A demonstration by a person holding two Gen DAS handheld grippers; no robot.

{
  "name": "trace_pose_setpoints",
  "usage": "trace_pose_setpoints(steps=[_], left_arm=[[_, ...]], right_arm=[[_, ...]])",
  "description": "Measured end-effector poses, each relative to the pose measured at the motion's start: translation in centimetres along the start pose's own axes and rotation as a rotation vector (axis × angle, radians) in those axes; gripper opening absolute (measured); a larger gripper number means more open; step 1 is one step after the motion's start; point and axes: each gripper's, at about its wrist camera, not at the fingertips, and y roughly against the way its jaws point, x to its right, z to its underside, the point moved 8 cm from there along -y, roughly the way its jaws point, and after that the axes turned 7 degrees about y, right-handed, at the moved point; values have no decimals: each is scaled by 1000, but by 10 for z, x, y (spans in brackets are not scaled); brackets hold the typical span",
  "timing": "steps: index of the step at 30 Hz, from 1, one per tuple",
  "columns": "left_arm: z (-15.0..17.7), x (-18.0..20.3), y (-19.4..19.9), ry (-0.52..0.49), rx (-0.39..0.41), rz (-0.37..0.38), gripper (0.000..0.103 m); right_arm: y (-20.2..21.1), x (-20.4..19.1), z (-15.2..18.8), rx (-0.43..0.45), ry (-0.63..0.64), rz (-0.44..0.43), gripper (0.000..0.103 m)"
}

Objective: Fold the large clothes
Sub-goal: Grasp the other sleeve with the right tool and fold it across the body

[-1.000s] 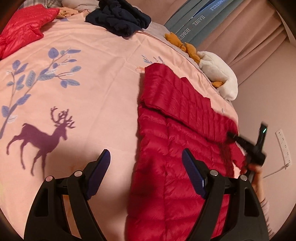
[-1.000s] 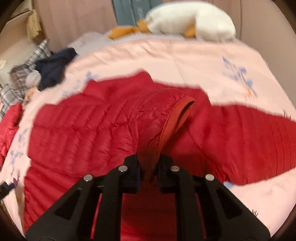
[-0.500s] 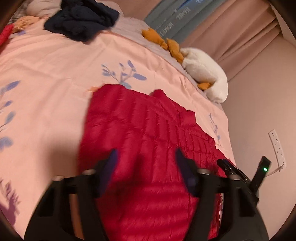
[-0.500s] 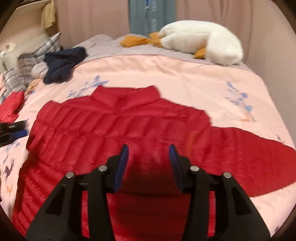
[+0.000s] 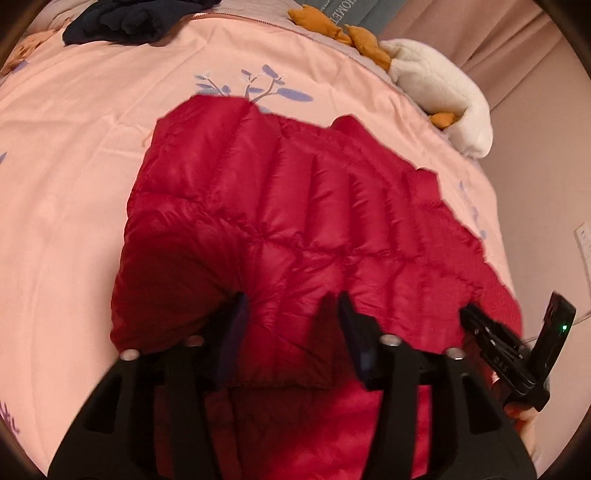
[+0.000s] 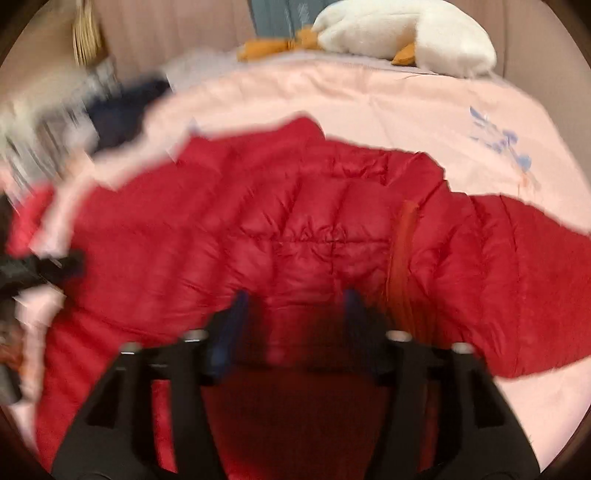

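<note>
- Surface: a bed (image 5: 74, 155) spread w/ a pink cover printed w/ blue leaf sprigs; beige curtains (image 5: 517, 55) and a plain wall (image 5: 546, 192) are seen behind it, w/ a wall socket at the right edge of the left view.
- Jacket (image 5: 295, 206): one red quilted puffer, laid flat across the cover, filling the centre of both views; one sleeve (image 6: 517, 266) is stretched out to the right in the right view, and an orange lining strip is shown beside it.
- Other items, counted: one white plush goose (image 5: 443, 88) w/ orange feet at the far bed edge; one dark navy garment heap (image 5: 129, 18) at the far left; a plaid item is blurred beyond it in the right view.
- Left gripper (image 5: 291, 317): pointed steeply down at the jacket; jaws are spread and opening, w/ a puff of red fabric bulging between the blue pads, not pinched.
- Right gripper (image 6: 295, 314): likewise angled down over the jacket, approx. mid-body; jaws are apart and opening, nothing clamped; view is motion-blurred.
- Right gripper is also seen at the right edge of the left view, w/ a green LED lit and part of a hand (image 5: 524, 421) below it.
</note>
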Motion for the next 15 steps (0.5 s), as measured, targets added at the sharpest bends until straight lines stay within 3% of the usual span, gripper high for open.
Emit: trace_pose_setpoints(steps=[2, 3, 5, 7, 10, 15], left_arm=[[3, 5, 18, 9, 31, 30, 71], [6, 7, 26, -4, 41, 38, 80], [15, 7, 46, -31, 73, 51, 87], [27, 4, 65, -42, 86, 86, 88], [43, -13, 99, -9, 120, 133, 89], [61, -45, 134, 65, 176, 120, 91]], right_arm=[[35, 19, 2, 88, -75, -28, 80], [51, 35, 6, 114, -108, -16, 80], [75, 70, 19, 143, -172, 14, 81], [99, 120, 40, 155, -268, 85, 83], [125, 186, 70, 171, -443, 127, 83], [157, 287, 122, 219, -779, 144, 83]])
